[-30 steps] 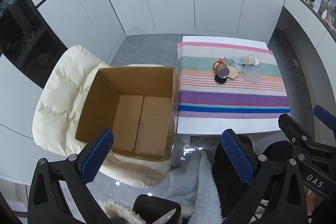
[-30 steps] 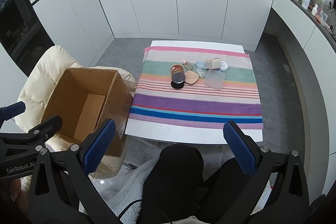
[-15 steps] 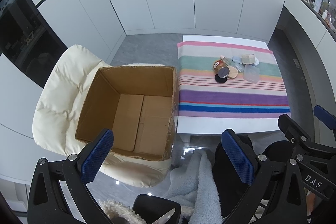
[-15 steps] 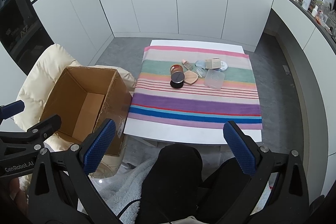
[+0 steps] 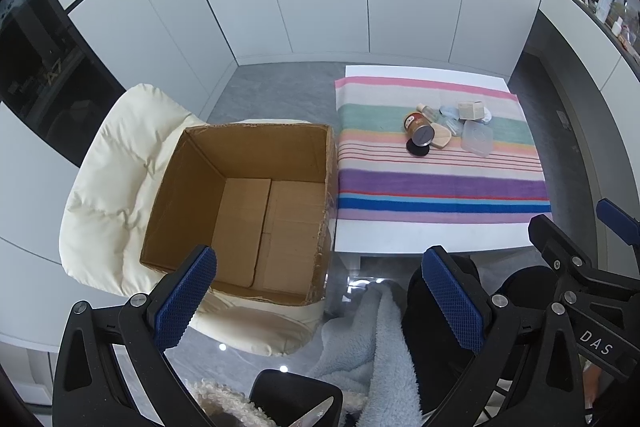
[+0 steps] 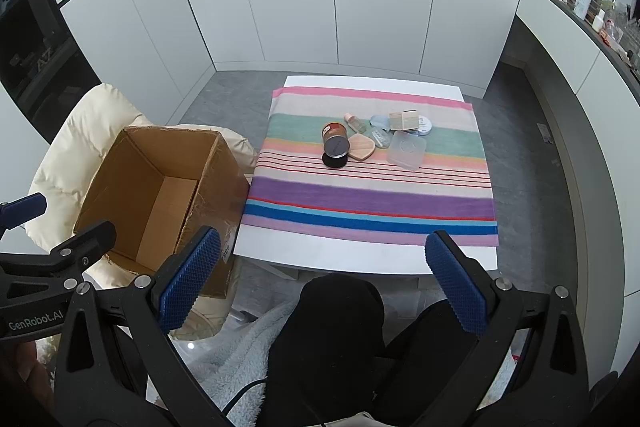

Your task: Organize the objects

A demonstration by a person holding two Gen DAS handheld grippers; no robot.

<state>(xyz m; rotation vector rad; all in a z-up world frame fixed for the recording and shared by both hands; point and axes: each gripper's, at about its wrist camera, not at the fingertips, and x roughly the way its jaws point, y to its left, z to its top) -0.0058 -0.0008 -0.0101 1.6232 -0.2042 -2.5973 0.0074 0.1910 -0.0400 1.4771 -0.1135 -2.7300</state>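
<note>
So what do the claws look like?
Both claws, left claw and right claw, have black frames with silver bolts and two fingers with bumpy blue pads. One side reads "DAS" in white letters, the other "GenRobot.AI".

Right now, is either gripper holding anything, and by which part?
Nothing is held. The left gripper and right gripper both have jaws wide open and empty, well short of the items on the striped cloth; the cardboard box is empty too.
</note>
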